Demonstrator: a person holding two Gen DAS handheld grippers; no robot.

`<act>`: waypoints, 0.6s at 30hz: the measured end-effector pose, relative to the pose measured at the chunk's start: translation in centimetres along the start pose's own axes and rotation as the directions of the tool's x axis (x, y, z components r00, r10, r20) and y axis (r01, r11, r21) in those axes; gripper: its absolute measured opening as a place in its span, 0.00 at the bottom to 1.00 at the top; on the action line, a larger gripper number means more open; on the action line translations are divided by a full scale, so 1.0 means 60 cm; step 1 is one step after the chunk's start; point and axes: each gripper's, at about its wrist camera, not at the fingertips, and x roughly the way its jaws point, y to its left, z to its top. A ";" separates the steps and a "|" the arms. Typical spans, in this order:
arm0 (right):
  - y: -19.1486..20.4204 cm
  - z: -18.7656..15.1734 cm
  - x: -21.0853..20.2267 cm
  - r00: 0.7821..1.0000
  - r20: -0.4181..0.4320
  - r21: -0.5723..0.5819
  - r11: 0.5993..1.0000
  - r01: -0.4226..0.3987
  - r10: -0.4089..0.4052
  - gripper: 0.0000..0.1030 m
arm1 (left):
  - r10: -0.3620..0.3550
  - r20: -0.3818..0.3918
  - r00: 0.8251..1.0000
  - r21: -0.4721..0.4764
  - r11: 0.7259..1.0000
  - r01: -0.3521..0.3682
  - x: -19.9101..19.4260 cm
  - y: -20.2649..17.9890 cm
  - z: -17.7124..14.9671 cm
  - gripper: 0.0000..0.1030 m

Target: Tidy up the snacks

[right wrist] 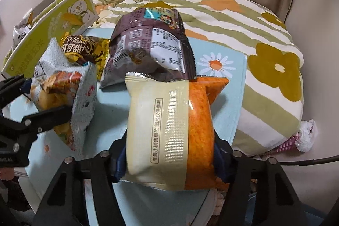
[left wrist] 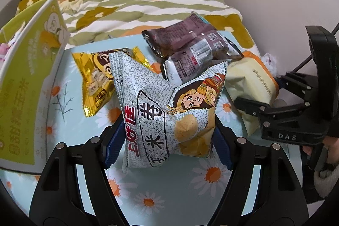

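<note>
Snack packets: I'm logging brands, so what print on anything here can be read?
"上好佳": chip bag.
"Pillows", "可可甜心": gold packet.
"DAS": right gripper body.
"非最小销售单位 图片仅供参考": cream-orange packet.
Purple packets, green box: print too small or blurred.

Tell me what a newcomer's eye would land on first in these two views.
Each pair of tongs is shut on a snack: the left tongs pinch a grey speckled chip bag, the right tongs a cream-and-orange packet. Behind them on the daisy-print cloth lie dark purple packets and a gold packet, with a green box at the left.
</note>
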 end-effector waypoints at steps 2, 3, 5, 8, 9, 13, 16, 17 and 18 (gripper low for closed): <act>0.004 -0.006 -0.007 1.000 -0.005 0.001 1.000 -0.001 0.001 0.57 | 0.003 0.001 1.000 -0.009 1.000 -0.003 -0.007 0.000 0.000 0.71; 0.007 -0.009 -0.012 1.000 -0.005 0.001 1.000 -0.004 0.004 0.56 | 0.004 0.002 1.000 -0.013 1.000 -0.004 -0.012 0.000 0.000 0.71; 0.013 -0.013 -0.023 1.000 -0.007 -0.001 1.000 -0.008 0.008 0.55 | 0.007 0.008 1.000 -0.022 1.000 -0.007 -0.023 0.000 0.001 0.71; 0.028 -0.014 -0.043 1.000 -0.004 -0.010 1.000 -0.023 0.023 0.55 | 0.014 0.020 1.000 -0.036 0.999 -0.013 -0.046 0.004 0.002 0.71; 0.033 -0.014 -0.050 1.000 -0.002 -0.015 1.000 -0.026 0.026 0.55 | 0.019 0.027 0.999 -0.042 0.999 -0.018 -0.056 0.006 0.003 0.71; 0.050 -0.015 -0.074 0.999 0.000 -0.023 0.998 -0.050 0.050 0.55 | 0.034 0.063 0.997 -0.095 0.995 -0.027 -0.105 0.027 0.009 0.71; 0.063 -0.008 -0.100 0.997 0.016 -0.024 0.997 -0.074 0.075 0.55 | 0.061 0.099 0.993 -0.149 0.988 -0.046 -0.148 0.055 0.018 0.71; 0.067 -0.003 -0.108 0.996 0.024 -0.028 0.996 -0.081 0.081 0.55 | 0.074 0.113 0.991 -0.169 0.984 -0.055 -0.165 0.069 0.023 0.71; 0.074 0.005 -0.119 0.996 0.035 -0.037 0.996 -0.084 0.085 0.55 | 0.085 0.124 0.989 -0.185 0.981 -0.061 -0.179 0.082 0.027 0.71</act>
